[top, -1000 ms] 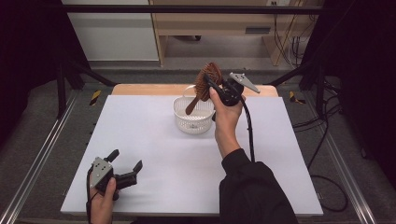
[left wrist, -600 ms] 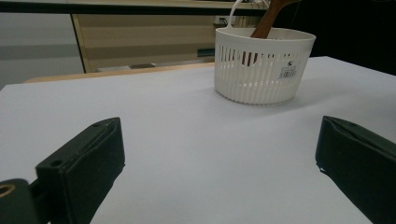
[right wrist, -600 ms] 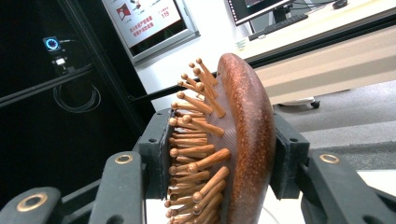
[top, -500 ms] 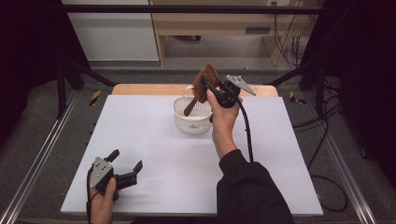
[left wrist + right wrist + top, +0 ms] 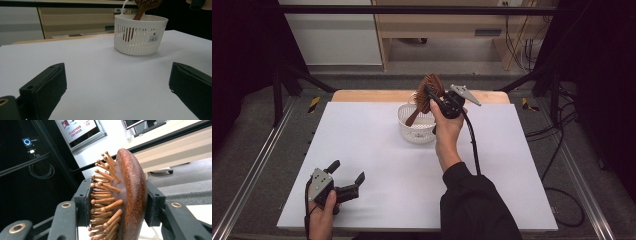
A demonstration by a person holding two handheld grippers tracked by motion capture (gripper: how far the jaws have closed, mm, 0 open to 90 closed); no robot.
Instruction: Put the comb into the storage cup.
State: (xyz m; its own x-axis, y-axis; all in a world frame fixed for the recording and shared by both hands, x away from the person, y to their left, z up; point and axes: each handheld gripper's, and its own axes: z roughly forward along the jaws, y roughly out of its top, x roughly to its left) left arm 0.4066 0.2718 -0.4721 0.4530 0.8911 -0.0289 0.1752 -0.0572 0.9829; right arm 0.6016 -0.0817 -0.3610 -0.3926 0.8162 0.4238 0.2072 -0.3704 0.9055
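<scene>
The wooden hairbrush [image 5: 426, 95] sits clamped in your right gripper [image 5: 435, 98], above the white basket [image 5: 418, 131]. In the high view you hold it over the far half of the white table [image 5: 362, 145], at about 12 o'clock from the table's middle. The brush head is up at the gripper and its handle slants down towards 7 o'clock, its end dipping inside the basket's rim. Your right hand [image 5: 446, 131] wraps the gripper's body from the 6 o'clock side, and the black cable [image 5: 472, 142] trails down along your dark sleeve [image 5: 472, 205]. Your left gripper [image 5: 348, 181] rests low at about 7 o'clock on the table, near its front edge, with its two jaws spread wide and nothing between them; your left hand [image 5: 323, 212] holds it from below.

In the left gripper view, your two black jaws rise from the bottom corners, well apart, with bare white table between them. The basket [image 5: 140, 35] stands at about 1 o'clock, well beyond the jaws, and the brush handle [image 5: 136, 17] shows through its slats and above its rim.

In the right gripper view, your jaws press on the brush head [image 5: 132, 195] from both sides: one pad against the wooden pins [image 5: 105, 202] at 9 o'clock, the other against the smooth rounded back at 3 o'clock. The head stands nearly upright, tilted slightly, with the pins pointing to 10 o'clock
</scene>
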